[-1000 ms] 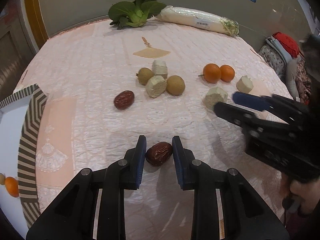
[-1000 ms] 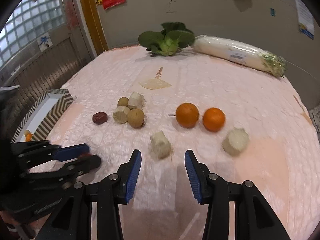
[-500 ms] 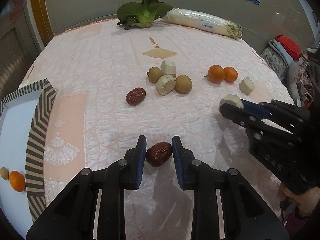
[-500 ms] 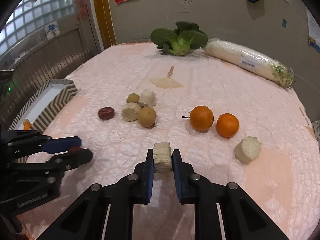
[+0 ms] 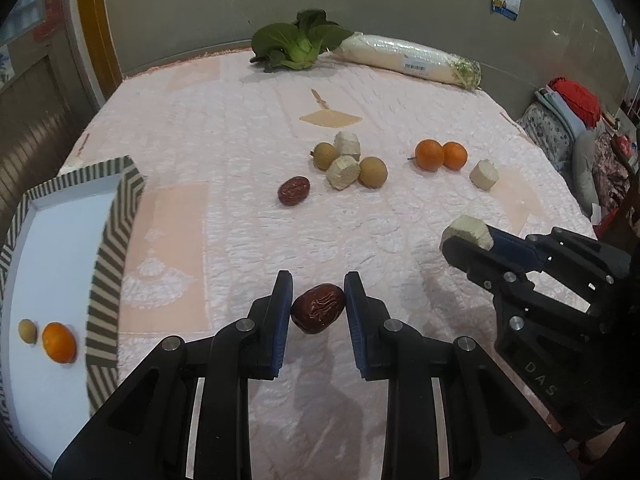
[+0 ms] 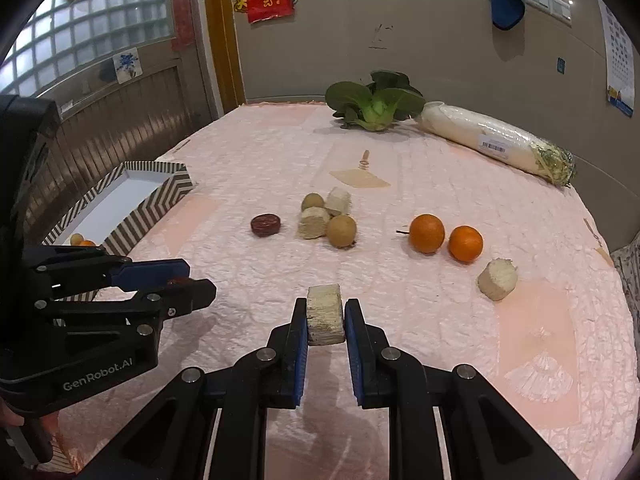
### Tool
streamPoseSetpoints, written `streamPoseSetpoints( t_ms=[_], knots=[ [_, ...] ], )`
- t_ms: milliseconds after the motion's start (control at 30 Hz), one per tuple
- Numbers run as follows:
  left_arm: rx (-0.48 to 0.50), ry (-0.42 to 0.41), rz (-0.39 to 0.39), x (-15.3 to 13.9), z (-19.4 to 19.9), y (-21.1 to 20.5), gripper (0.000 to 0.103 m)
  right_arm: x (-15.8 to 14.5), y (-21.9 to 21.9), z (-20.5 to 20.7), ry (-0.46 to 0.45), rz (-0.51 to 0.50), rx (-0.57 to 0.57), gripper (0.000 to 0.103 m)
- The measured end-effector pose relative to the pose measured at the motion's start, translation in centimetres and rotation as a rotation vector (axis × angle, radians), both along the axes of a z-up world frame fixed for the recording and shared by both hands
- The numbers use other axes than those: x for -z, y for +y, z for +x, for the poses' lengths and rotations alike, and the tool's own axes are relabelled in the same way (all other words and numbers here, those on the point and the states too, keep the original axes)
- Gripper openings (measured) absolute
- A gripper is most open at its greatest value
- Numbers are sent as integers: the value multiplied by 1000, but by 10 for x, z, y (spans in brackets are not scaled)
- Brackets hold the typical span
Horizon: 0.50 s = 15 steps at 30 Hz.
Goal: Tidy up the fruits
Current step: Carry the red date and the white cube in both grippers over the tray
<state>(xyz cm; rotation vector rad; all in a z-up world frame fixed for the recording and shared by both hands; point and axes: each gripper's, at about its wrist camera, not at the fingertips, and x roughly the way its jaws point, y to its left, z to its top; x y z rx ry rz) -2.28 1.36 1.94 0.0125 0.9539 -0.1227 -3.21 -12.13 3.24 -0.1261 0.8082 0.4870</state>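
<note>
Two items are pinched clear of the worktop [image 6: 400, 168] for carrying to the striped tray [image 5: 116, 248]: left gripper [image 5: 318, 310] fingers clamp a wrinkled, glossy red date [image 5: 319, 308]; right gripper [image 6: 325, 316] fingers clamp a pale, fibrous, blocky chunk [image 6: 325, 314]. Smooth oranges [image 6: 426, 233] remain on the quilted cloth.

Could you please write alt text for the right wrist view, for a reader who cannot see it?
The right gripper clamps a pale cut chunk above a pink tablecloth strewn with fruit. At left, the left gripper holds a red date.
</note>
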Motion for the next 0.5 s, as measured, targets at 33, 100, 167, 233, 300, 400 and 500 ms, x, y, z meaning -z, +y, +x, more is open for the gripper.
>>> streamPoseSetpoints(
  t_ms=[33,100,167,233,300,400,500],
  knots=[
    [-3,-3,0,-2,-1,2,26,-2,3,-2,-4,-3,-1,17],
    [-9,-10,-2,-6,-4,6,26,-5,8,-6,-17,-5,-2,17],
    [-16,-19,-3,-10,-8,12,26,-9,14,-10,-31,-15,-3,17],
    [-23,-28,-3,-14,-11,17,26,-12,21,-12,-39,-24,-10,17],
    [-33,-38,-1,-18,-14,24,26,-14,29,-15,-41,-24,-24,17],
    [-50,-52,-1,-24,-19,35,26,-16,40,-17,-50,-30,-39,17],
    [-71,-65,-2,-30,-24,47,26,-20,52,-20,-61,-31,-54,17]
  ],
)
